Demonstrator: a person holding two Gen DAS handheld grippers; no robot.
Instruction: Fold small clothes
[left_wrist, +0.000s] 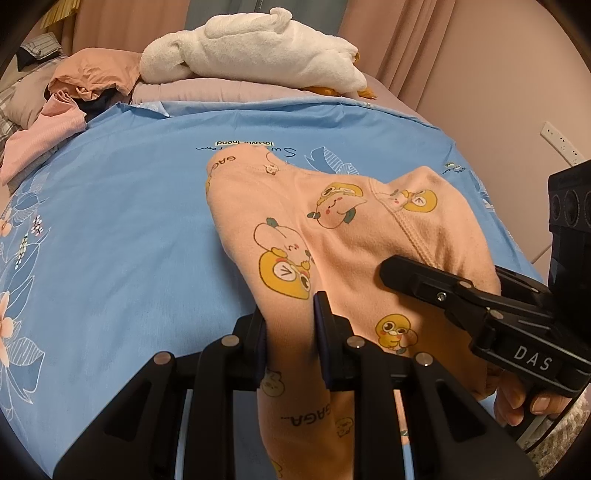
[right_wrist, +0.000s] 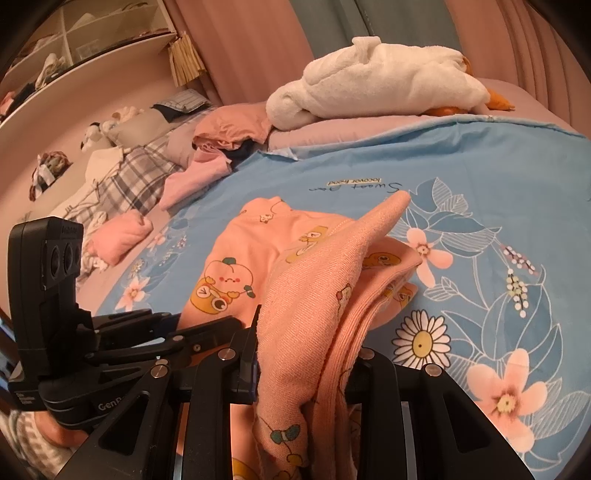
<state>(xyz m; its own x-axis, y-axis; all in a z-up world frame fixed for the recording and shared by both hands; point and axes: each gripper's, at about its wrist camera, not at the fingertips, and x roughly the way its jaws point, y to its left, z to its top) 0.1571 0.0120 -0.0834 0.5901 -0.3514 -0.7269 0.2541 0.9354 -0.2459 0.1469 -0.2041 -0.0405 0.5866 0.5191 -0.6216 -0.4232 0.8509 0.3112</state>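
Note:
A small peach garment with cartoon prints (left_wrist: 332, 236) lies bunched on the blue floral sheet (left_wrist: 129, 229). My left gripper (left_wrist: 290, 332) is shut on a fold of the garment at its near edge. My right gripper (right_wrist: 295, 354) is shut on another bunch of the same garment (right_wrist: 306, 295), which drapes over its fingers. The right gripper also shows in the left wrist view (left_wrist: 443, 284), gripping the garment's right side. The left gripper shows in the right wrist view (right_wrist: 177, 332), close beside the right one.
A white plush toy (left_wrist: 251, 51) lies on a pink quilt at the far end. A heap of pink and orange clothes (left_wrist: 66, 96) sits at the far left, with a folded pink item (right_wrist: 122, 236) and plaid bedding (right_wrist: 129, 173). A wall stands on the right.

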